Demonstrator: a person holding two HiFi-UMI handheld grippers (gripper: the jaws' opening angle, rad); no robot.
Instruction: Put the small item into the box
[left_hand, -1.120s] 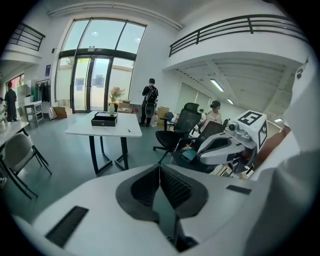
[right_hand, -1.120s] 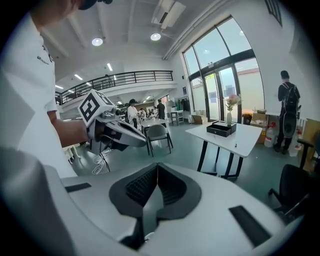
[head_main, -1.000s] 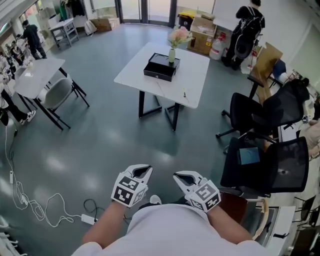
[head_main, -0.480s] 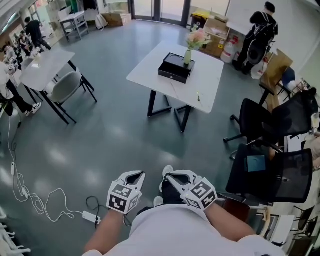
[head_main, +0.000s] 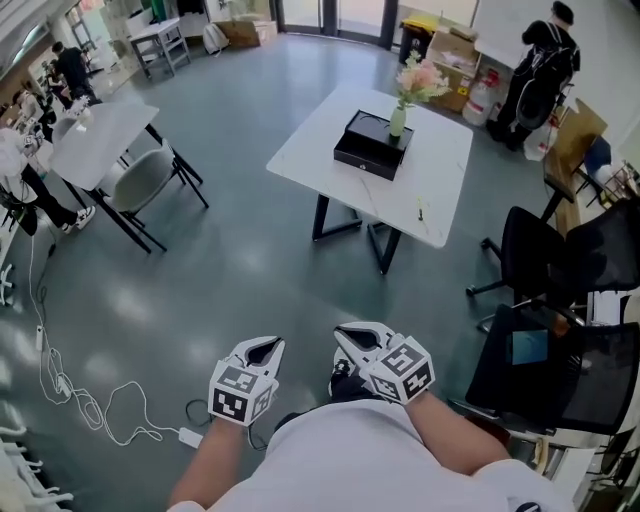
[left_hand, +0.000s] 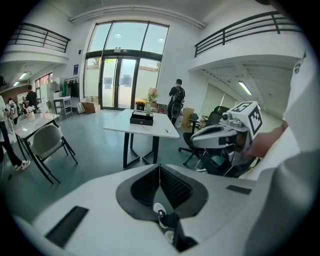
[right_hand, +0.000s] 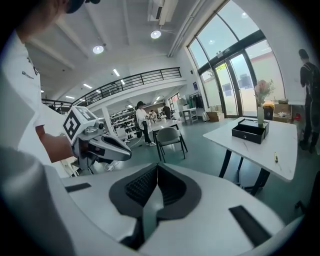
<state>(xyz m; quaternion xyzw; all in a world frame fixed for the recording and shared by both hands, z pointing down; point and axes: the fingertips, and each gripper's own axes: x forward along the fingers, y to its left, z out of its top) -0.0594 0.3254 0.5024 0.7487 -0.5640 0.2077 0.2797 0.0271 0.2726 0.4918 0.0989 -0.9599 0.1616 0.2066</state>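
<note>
The small item (head_main: 420, 209), thin and pale, too small to identify, lies on the white table (head_main: 310, 150) near its right edge, apart from the black box (head_main: 372, 145) that sits further in on the same top. A vase of pink flowers (head_main: 400, 112) stands at the box's far side; whether it is in the box or just behind it cannot be told. Black office chairs (head_main: 540, 250) stand to the right of the table, and beyond it a person in black (head_main: 545, 50) bends beside cardboard cartons (head_main: 455, 45). To the left, a grey chair (head_main: 140, 185) sits at a second white table (head_main: 100, 130), and a white cable (head_main: 70, 400) trails across the grey floor. Well away from the table, close to the person's body, the left gripper (head_main: 262, 350) and the right gripper (head_main: 350, 335) are held side by side above the floor. Each has its jaws pressed together with nothing between them.
</note>
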